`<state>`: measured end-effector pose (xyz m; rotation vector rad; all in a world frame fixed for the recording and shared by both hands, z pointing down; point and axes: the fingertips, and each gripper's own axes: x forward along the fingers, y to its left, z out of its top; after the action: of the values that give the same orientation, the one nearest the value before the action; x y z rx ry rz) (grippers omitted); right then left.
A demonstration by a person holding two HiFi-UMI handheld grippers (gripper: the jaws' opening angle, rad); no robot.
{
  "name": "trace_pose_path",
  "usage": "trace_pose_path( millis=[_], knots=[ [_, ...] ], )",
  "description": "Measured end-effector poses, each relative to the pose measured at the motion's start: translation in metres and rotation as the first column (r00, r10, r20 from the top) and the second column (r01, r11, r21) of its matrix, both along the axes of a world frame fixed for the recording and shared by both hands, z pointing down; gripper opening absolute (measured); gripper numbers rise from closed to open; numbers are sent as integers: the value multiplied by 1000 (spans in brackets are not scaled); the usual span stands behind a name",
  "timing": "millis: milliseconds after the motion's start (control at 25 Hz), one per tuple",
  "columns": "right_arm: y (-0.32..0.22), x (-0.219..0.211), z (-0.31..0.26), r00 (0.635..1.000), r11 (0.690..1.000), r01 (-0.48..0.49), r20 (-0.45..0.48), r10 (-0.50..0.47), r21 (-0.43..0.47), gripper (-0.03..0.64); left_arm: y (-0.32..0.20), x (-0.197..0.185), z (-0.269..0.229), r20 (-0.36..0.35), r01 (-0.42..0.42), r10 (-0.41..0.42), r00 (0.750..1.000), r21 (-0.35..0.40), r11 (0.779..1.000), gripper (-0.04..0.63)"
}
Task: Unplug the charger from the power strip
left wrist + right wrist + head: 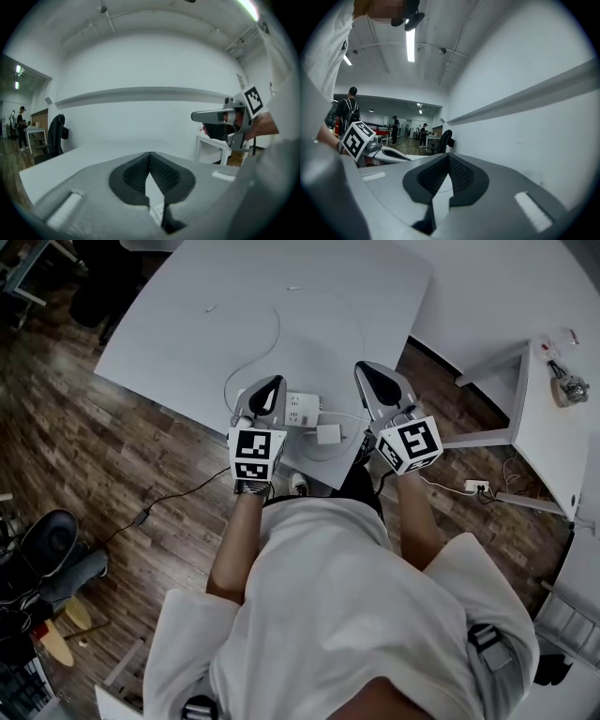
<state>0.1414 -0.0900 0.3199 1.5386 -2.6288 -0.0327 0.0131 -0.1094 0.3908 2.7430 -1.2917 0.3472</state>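
Note:
On the pale table (187,334) near its front edge lies a white power strip (302,409). A small white charger (328,434) rests just right of it, and a thin white cable (274,334) loops away over the table. Whether the charger sits in a socket I cannot tell. Both grippers are held up level above the strip, each one apart from it. My left gripper (277,381) (150,153) is shut with nothing in it. My right gripper (367,371) (449,155) is also shut and empty. Each gripper view shows the other gripper beside it.
A white side table (539,418) stands at the right, with a second power strip (476,487) on the wooden floor beneath it. A dark chair (47,540) is at the lower left. A black cable (159,502) runs over the floor. People stand far off in the room (349,110).

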Motion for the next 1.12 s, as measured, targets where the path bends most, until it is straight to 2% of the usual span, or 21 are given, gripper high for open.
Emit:
trace_pose_path(
  millis=[160,320,520,680,1120],
  knots=[
    [-8,1,-35,1000,999,-17,-12,17,47,3,-15,-14,-45,8,35,-36,999,69,997,2],
    [-18,1,-84,1000,995,-14,-15,15,97,3,-30,-21,-91,75,36,-47,996,141,989,2],
    [-22,2,-143,1000,987,1,24,-5,159,2,-39,-29,-154,55,56,-72,996,243,968,2],
    [-23,1,-164,1000,983,10,-3,-10,181,2,-44,-30,-177,85,58,-84,993,270,961,2],
    [-25,7,-166,1000,989,-30,-3,31,145,2,-37,-32,-208,48,66,-85,995,317,946,2]
  ],
)
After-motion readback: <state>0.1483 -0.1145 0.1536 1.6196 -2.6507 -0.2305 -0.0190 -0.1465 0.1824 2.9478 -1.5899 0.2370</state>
